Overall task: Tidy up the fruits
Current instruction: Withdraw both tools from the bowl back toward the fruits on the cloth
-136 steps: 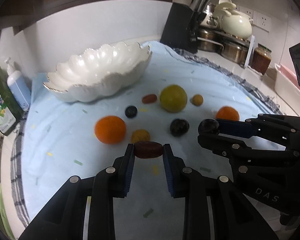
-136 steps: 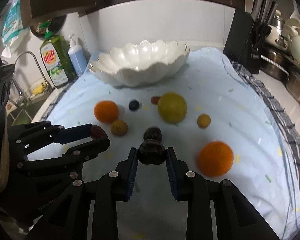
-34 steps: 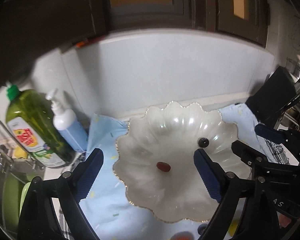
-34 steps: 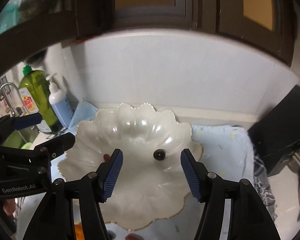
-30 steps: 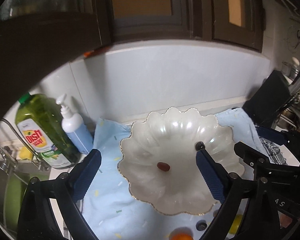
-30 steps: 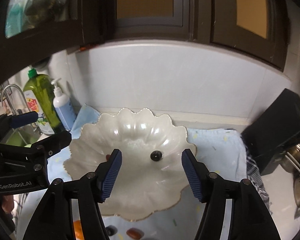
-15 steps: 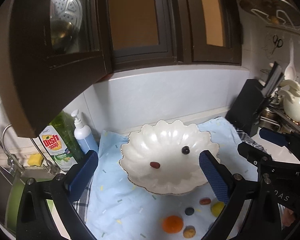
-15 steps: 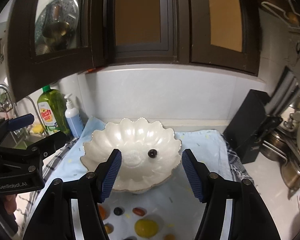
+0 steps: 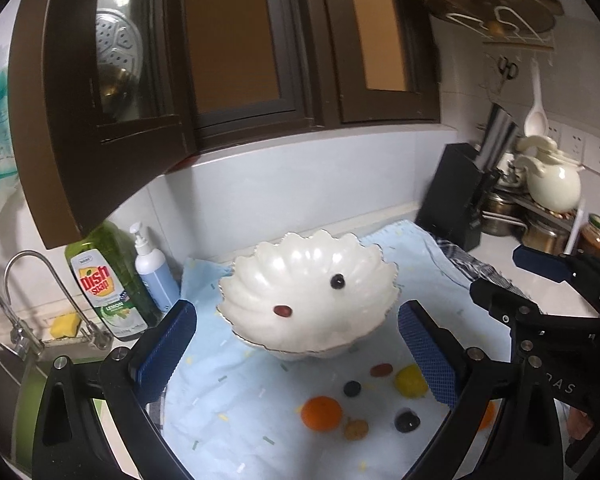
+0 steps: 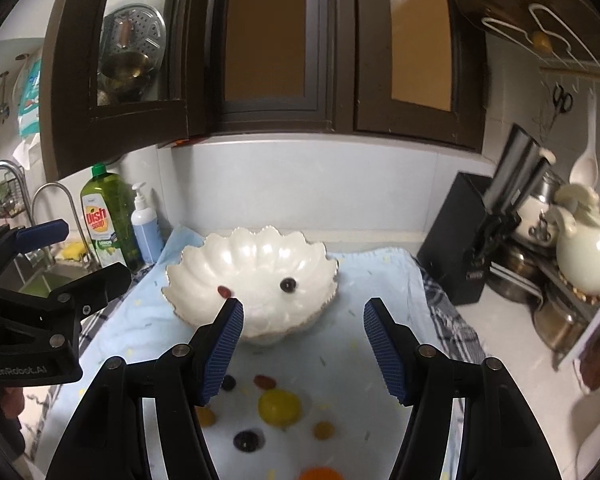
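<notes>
A white scalloped bowl (image 9: 260, 276) (image 10: 220, 264) stands on a light blue cloth (image 9: 228, 392) and holds a red date (image 9: 283, 311) (image 10: 224, 291) and a dark grape (image 9: 337, 281) (image 10: 287, 284). In front of it lie an orange (image 9: 321, 413), a yellow fruit (image 10: 279, 407), a dark plum (image 10: 246, 440), a blueberry (image 9: 352, 388) and small brownish fruits. My left gripper (image 9: 300, 352) hangs wide open and empty above the cloth. My right gripper (image 10: 302, 344) is also open with nothing between its fingers. Both are well back from the bowl.
A green dish soap bottle (image 9: 108, 280) and a pump bottle (image 9: 154, 268) stand left of the bowl beside a sink tap (image 9: 24, 276). A black knife block (image 10: 472, 240), a cream teapot (image 10: 588, 248) and steel pots crowd the right. Dark wall cabinets (image 10: 260, 52) hang above.
Both grippers have drawn back and up from over the bowl, so the loose fruits on the cloth have come into view. The date and grape stay in the bowl.
</notes>
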`<state>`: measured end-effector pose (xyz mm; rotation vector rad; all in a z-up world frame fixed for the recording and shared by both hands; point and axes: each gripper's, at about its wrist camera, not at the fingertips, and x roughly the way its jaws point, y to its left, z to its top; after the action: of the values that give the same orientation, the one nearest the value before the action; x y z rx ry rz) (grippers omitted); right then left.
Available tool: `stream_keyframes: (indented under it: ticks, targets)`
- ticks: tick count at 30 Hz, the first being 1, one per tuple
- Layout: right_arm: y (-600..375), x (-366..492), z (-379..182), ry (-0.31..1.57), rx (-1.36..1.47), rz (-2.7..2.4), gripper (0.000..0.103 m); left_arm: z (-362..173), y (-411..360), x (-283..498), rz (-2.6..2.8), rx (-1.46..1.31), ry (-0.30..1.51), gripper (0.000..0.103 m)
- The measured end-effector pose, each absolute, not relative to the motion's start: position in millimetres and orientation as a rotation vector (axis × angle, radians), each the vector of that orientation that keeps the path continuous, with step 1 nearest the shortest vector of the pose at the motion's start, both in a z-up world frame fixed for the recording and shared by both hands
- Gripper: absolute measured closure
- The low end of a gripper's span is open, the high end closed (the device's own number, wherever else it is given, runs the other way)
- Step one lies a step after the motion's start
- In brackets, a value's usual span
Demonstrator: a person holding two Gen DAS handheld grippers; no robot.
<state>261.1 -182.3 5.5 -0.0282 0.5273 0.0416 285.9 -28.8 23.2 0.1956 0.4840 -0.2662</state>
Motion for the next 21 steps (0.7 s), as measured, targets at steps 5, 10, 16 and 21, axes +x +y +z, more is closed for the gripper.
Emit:
stream_keyframes:
  ticks: [5, 10, 16, 21]
  targets:
    - [-188.4, 245.6, -7.3, 0.551, -0.006, 0.019, 0.039, 11.2, -34.3, 274.8, -0.299, 0.226, 0.479, 0.0]
    - [-194.6, 233.3, -17.5, 0.58, 0.007, 0.002, 0.039, -7.0, -38.8, 268.8, -0.354, 0.234, 0.515, 0.0]
    - [-199.3, 222.0, -33.7, 0.636, 0.011, -0.03, 0.039, -30.9, -46.4, 264.5, -0.418, 0.235, 0.573, 0.0]
    - [-200.4, 216.3, -49.4, 0.673, -0.01, -0.051, 0.039, -47.8, -55.7, 261.2, -0.456, 0.264, 0.598, 0.001]
